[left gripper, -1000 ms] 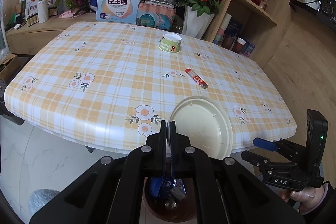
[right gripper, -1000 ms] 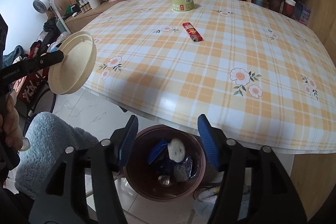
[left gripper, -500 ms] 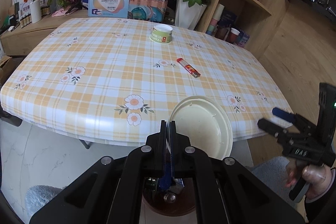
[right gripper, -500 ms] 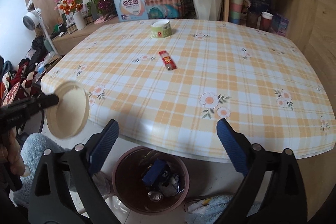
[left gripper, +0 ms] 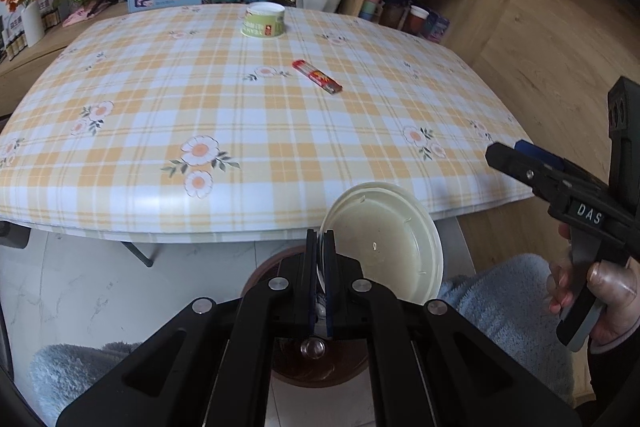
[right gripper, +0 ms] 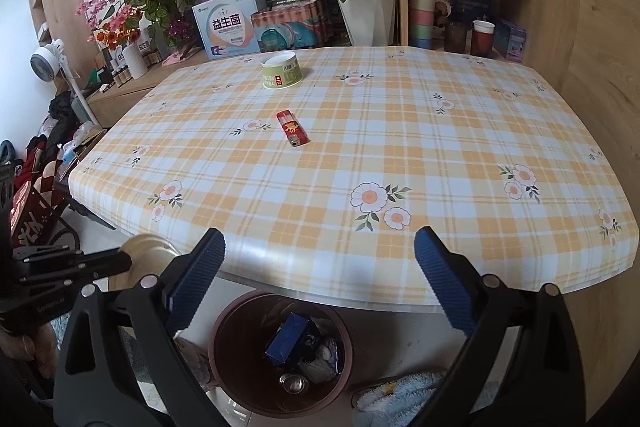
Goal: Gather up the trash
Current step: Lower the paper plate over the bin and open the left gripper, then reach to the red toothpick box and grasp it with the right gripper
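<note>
Here, the left gripper [left gripper: 319, 247] pinches the rim of a cream plastic lid [left gripper: 384, 247], held on edge just off the near edge of the table [left gripper: 120, 195] and above the brown bin [right gripper: 280, 355], which already holds a blue carton and other scraps. The right gripper [right gripper: 320, 279] hangs spread wide and empty over the same bin. Step in hand: disposing of the lid. The next move probably calls for lowering it over the bin mouth and releasing. A red lighter [right gripper: 293, 128] and a green cup [right gripper: 281, 70] remain on the table
</note>
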